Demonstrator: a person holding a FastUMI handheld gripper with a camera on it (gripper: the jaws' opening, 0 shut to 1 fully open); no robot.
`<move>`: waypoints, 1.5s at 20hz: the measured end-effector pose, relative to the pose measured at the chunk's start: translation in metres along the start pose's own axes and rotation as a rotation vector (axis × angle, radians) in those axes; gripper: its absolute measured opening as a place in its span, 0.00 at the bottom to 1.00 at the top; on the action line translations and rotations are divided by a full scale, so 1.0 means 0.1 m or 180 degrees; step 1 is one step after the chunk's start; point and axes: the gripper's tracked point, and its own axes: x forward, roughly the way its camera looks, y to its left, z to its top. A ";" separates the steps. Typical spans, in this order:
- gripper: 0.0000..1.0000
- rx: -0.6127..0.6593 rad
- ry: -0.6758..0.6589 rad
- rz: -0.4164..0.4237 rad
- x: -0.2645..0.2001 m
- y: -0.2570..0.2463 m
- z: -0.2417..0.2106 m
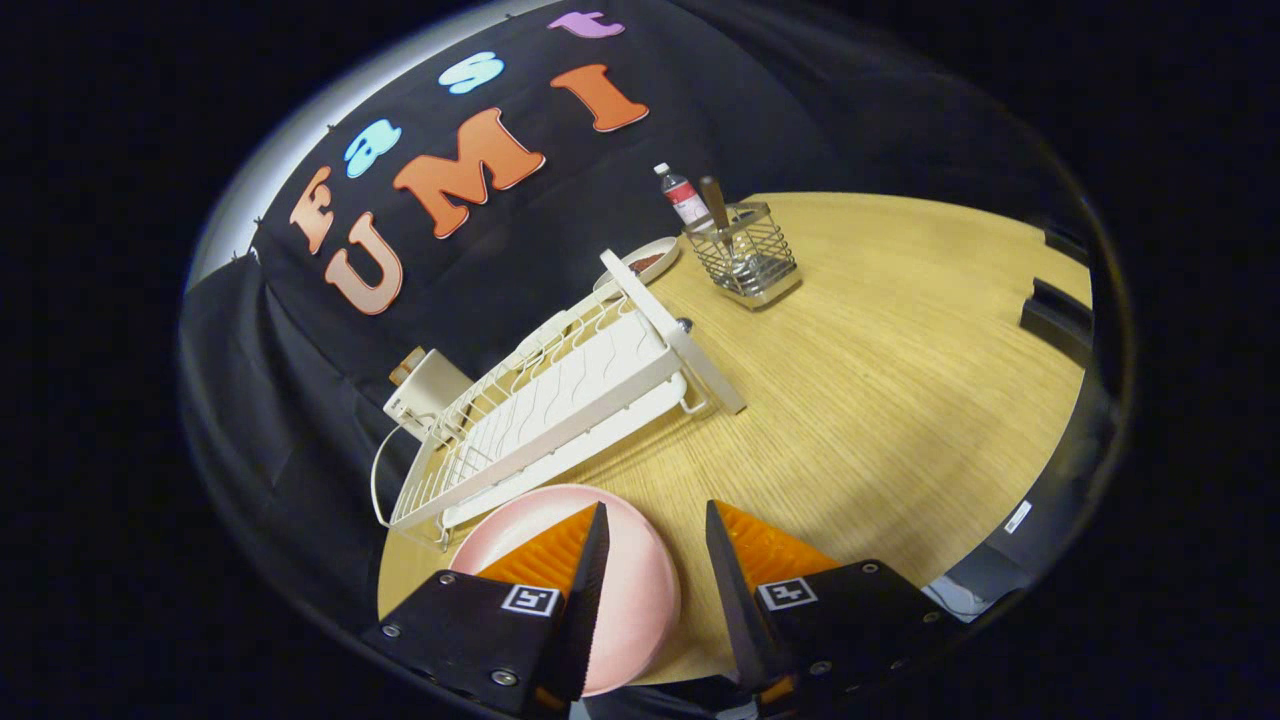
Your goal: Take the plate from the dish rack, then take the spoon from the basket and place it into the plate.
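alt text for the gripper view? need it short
The tool hangs open over a pink plate lying flat on the wooden table, beside an empty white dish rack. Beyond the rack, a wire basket holds a spoon, with a small bottle and a dish behind.

Your gripper has two wedge-shaped fingers with serrated inner edges, each bolted to a black block carrying a square black-and-white marker (silver screws at the corners), set just ahead of the pink plate.
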 end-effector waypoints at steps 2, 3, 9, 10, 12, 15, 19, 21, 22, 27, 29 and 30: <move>0.65 -0.0199 -0.0131 -0.0092 0.01 -0.07 0.17; 0.71 -0.0320 -0.0206 -0.0140 0.03 -0.10 0.26; 0.97 -0.0904 -0.0543 -0.0283 0.05 -0.19 0.70; 0.98 -0.0981 -0.0606 -0.0309 0.07 -0.21 0.78; 0.98 -0.1148 -0.0734 -0.0372 0.11 -0.25 0.97; 0.99 -0.1436 -0.1036 -0.0532 0.15 -0.32 1.39; 0.99 -0.1679 -0.1283 -0.0622 0.31 -0.36 1.81; 0.99 -0.1764 -0.1408 -0.0687 0.44 -0.42 1.99; 0.99 -0.1780 -0.1457 -0.0706 0.51 -0.44 2.08; 0.96 -0.1763 -0.1583 -0.0655 0.86 -0.49 2.23; 0.86 -0.1761 -0.1539 -0.0673 1.02 -0.54 2.23; 0.81 -0.1772 -0.1532 -0.0680 1.07 -0.54 2.24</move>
